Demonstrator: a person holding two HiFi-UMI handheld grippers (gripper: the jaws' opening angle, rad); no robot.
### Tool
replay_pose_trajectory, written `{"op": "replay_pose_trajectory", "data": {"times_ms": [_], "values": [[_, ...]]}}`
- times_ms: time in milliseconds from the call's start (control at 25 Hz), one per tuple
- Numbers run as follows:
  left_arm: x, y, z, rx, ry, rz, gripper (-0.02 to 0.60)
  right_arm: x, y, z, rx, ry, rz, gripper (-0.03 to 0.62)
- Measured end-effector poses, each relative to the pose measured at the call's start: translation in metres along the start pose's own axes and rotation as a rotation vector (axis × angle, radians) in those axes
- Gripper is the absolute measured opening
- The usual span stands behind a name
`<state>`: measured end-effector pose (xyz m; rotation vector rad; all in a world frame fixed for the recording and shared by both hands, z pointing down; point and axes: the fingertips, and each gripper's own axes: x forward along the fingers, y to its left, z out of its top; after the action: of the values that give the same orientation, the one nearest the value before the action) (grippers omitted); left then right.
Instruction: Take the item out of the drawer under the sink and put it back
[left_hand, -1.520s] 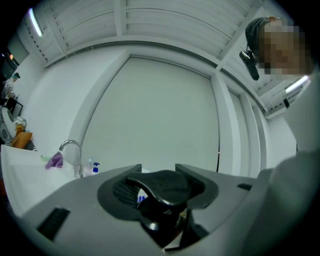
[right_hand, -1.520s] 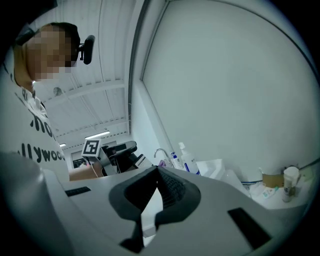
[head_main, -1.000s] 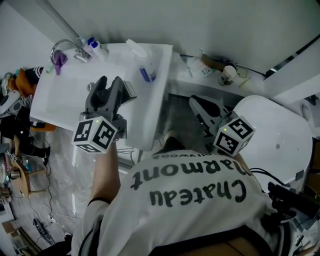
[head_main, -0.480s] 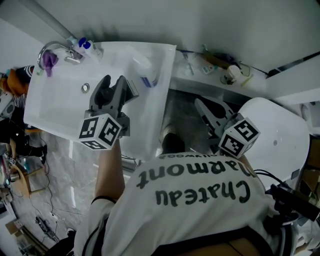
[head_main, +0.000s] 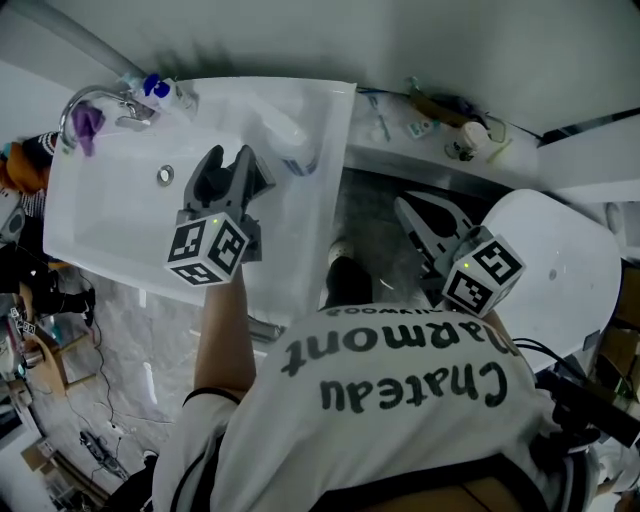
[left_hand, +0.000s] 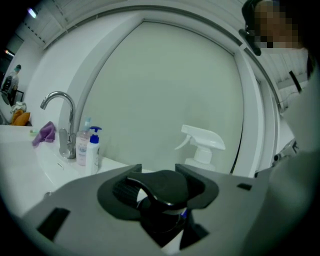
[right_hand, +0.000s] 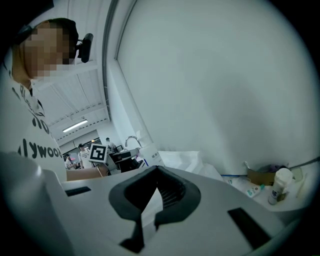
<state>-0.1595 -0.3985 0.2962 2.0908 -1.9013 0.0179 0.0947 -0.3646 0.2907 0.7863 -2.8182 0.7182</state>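
Left gripper (head_main: 228, 160) over sink (head_main: 110, 210), jaws wide, clasping black-topped item (left_hand: 165, 187); drawer below, unseen. Right gripper (head_main: 408, 205) farther, jaws closed, empty.

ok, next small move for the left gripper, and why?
Probably lower the left gripper past the front edge of the sink, toward the drawer: it grips a dark-capped item above the basin, and no drawer shows yet.

White sink (head_main: 110, 220); purple cloth (left_hand: 45, 134); blue-capped pump bottle (left_hand: 93, 150); white spray bottle (left_hand: 202, 145); black-topped item (left_hand: 162, 190).
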Motion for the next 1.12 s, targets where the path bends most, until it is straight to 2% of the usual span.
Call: {"op": "replay_pose_trajectory", "data": {"times_ms": [240,640,1120], "values": [[0.028,0.014,-0.014,-0.001,0.041,0.021,0.212,0.005,-0.011,-0.002,0.015,0.008,-0.017,0.011],[0.055,0.017,-0.031,0.019,0.097,0.012,0.212,0.006,-0.018,-0.006,0.033,0.010,-0.028,0.011],[0.073,0.015,-0.036,0.041,0.104,-0.004,0.212,0.009,-0.019,-0.005,0.017,0.020,-0.024,0.011]]}}
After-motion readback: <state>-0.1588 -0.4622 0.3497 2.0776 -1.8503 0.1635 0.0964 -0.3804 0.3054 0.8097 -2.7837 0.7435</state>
